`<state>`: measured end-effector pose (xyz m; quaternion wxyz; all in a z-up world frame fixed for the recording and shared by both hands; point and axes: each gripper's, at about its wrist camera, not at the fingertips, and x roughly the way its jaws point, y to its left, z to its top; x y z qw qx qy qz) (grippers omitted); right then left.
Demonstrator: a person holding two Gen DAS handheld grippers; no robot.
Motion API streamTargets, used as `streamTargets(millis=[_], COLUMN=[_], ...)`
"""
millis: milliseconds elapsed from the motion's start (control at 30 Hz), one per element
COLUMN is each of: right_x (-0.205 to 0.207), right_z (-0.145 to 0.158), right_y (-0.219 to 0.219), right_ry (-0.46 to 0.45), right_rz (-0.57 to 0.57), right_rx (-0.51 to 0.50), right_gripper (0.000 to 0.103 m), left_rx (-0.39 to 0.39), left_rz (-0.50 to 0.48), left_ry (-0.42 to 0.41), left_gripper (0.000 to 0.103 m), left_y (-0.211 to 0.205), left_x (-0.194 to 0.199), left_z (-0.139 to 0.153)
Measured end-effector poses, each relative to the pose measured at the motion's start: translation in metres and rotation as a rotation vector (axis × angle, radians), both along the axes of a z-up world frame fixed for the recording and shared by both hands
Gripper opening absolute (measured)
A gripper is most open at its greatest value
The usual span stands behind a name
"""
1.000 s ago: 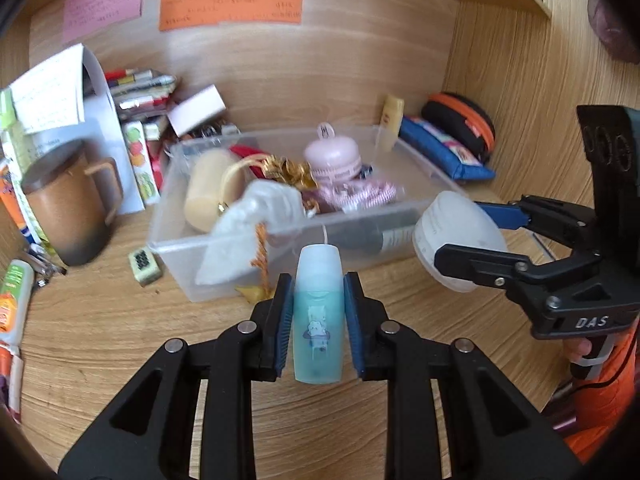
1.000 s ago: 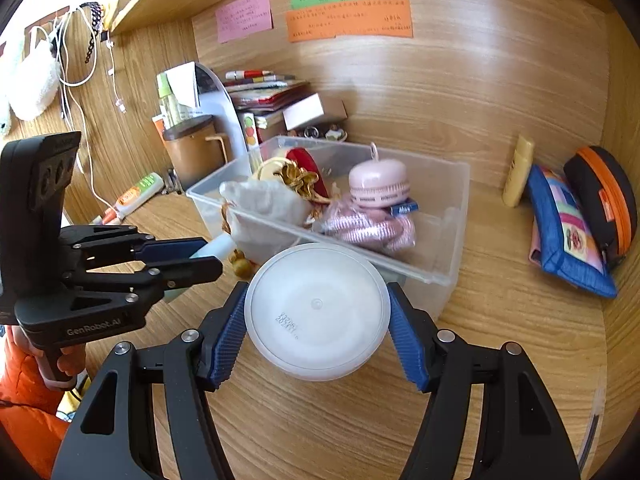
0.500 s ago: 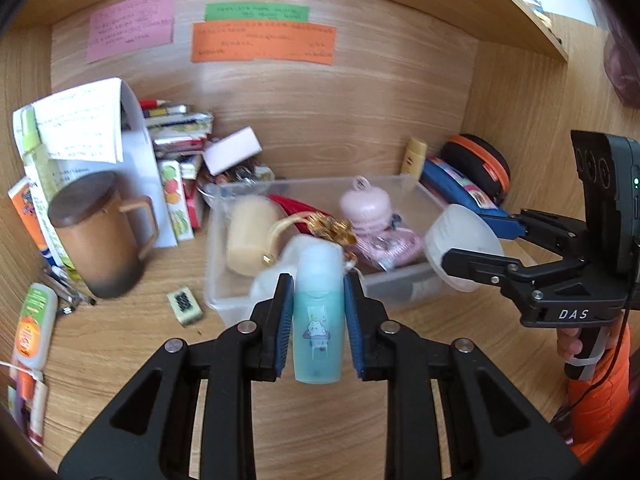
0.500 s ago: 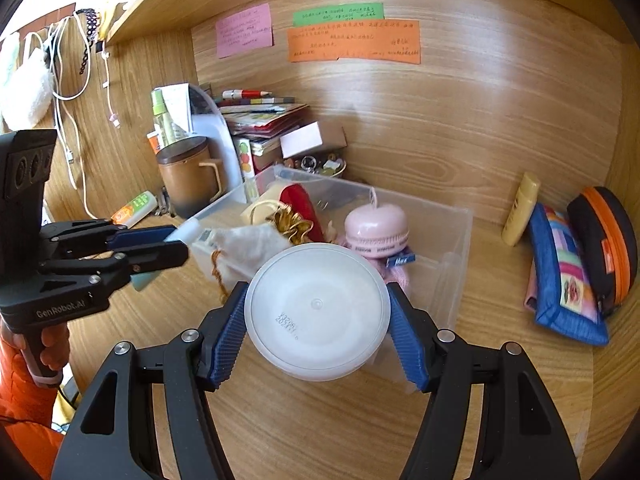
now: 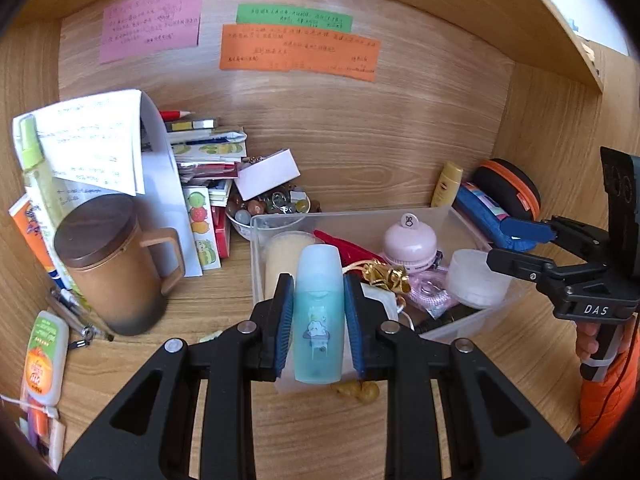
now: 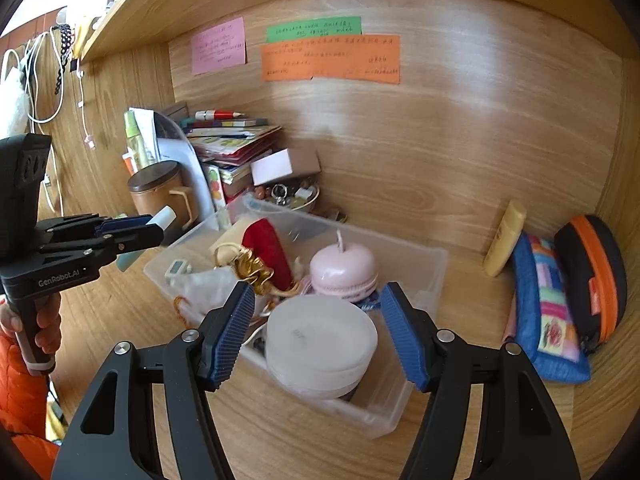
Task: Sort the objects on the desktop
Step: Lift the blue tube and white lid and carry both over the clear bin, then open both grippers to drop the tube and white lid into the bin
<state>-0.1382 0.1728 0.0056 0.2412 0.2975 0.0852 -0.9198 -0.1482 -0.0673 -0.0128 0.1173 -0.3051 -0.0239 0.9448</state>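
My views are evenly bright with soft daylight; a pale sheen glares on the wooden back panel [image 6: 460,128]. Fisheye bends every edge, corners go black, and shadows stay faint.

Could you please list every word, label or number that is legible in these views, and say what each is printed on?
"DAS": on the black body of the right gripper, seen in the left wrist view.
"GenRobot.AI": on the black body of the left gripper, seen in the right wrist view.
Pink, green and orange sticky notes on the back wall: handwriting, too small to read.
White and orange tube: label blurred.
Blue-green bottle: cartoon figure only, no legible text.
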Motion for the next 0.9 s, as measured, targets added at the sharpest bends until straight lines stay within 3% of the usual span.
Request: streamTargets(millis=[533, 900], right_x=[-0.029, -0.03], right_z=[-0.028, -0.032], right_y=[0.004, -0.002], right_ry=[-0.097, -0.085], right_rz=[-0.02, -0.017], right_rx=[-0.014, 0.003], right_gripper=[0.062, 0.077], left_rx=[-0.033, -0.065], left_rz=[-0.011, -0.009], left_ry=[-0.096, -0.108], left_gripper=[0.024, 0.025], left_y=[0.005, 0.01], left_x=[-0.035, -0.036], left_z=[-0.03, -0.033])
